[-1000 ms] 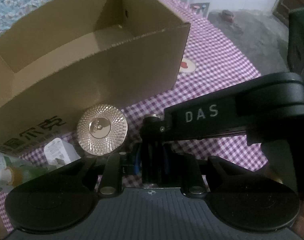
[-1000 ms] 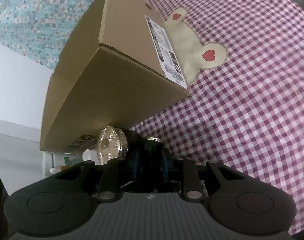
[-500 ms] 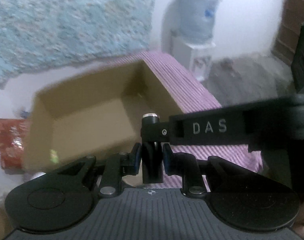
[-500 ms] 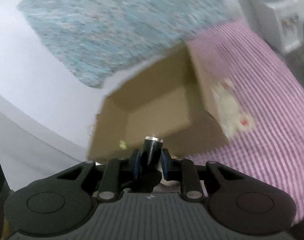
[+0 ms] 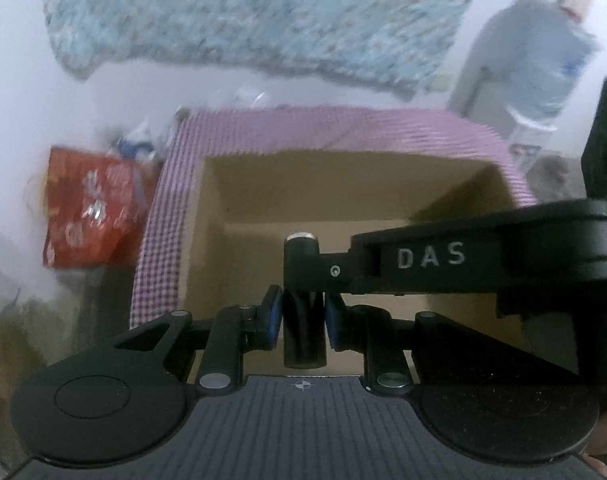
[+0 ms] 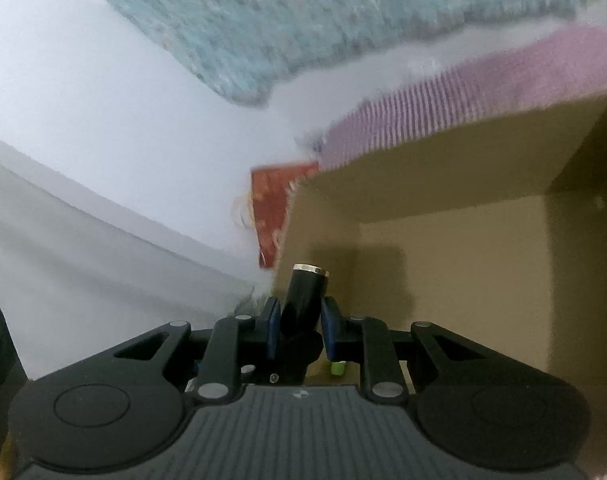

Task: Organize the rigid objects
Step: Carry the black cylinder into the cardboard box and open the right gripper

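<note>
An open brown cardboard box lies below me, its inside showing in both wrist views. My left gripper is shut on a black cylinder with a metal-rimmed top, held over the box. From the right, the DAS-marked body of my right gripper reaches the cylinder's upper end. In the right wrist view, my right gripper is shut on a tilted black cylinder with a metal rim, over the box. A small green thing shows just under the fingers.
The box stands on a purple checked cloth. A red patterned bag sits left of the table's edge. A pale blue floral cloth hangs on the white wall, and a large water bottle stands at the back right. Both views are blurred.
Both grippers rose with the black object from table level beside the box to above its open top. The gold disc and the bottles by the box have left view.
</note>
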Tool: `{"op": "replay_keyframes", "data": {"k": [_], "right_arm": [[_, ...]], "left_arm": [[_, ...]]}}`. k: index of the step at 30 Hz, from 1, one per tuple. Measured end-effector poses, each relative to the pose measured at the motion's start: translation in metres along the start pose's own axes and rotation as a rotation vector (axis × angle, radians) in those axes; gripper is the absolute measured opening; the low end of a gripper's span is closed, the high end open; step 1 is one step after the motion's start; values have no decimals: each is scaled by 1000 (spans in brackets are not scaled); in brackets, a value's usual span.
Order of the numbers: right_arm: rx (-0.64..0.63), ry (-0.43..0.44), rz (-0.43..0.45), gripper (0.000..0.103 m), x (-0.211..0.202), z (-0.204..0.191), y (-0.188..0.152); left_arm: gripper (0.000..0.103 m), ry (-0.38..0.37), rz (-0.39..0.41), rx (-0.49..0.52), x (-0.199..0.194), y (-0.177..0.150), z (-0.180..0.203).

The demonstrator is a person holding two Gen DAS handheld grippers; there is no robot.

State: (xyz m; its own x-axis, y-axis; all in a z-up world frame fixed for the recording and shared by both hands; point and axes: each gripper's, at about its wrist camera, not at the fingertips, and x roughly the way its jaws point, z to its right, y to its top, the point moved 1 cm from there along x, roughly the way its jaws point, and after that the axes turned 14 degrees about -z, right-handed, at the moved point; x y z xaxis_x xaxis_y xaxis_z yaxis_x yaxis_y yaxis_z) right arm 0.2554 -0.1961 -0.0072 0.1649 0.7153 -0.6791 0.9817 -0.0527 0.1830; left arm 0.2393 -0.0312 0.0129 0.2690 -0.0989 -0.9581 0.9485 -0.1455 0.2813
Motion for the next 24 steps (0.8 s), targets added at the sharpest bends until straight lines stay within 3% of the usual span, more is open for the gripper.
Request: {"op": "replay_keyframes", "data": {"k": [2,6,11,16,24], "right_arm": [[10,-17,-50,23,21,7,17],[10,-77,-107,23,60,15,44],[-2,-112,-134,24,84,18,58],[-35,-77,-61,25,36,14,35],[-76,-22,139,30,-100,18,-63]], "left_arm": [[26,31,-21,-32,9,4,-6],[30,23,-21,-44,5,-7,-11],[38,5,29,-58,-20,-21,-14],[45,-16,124,-12,-56,-39,-4],[61,-129,216,61,-100,-85,19]]}}
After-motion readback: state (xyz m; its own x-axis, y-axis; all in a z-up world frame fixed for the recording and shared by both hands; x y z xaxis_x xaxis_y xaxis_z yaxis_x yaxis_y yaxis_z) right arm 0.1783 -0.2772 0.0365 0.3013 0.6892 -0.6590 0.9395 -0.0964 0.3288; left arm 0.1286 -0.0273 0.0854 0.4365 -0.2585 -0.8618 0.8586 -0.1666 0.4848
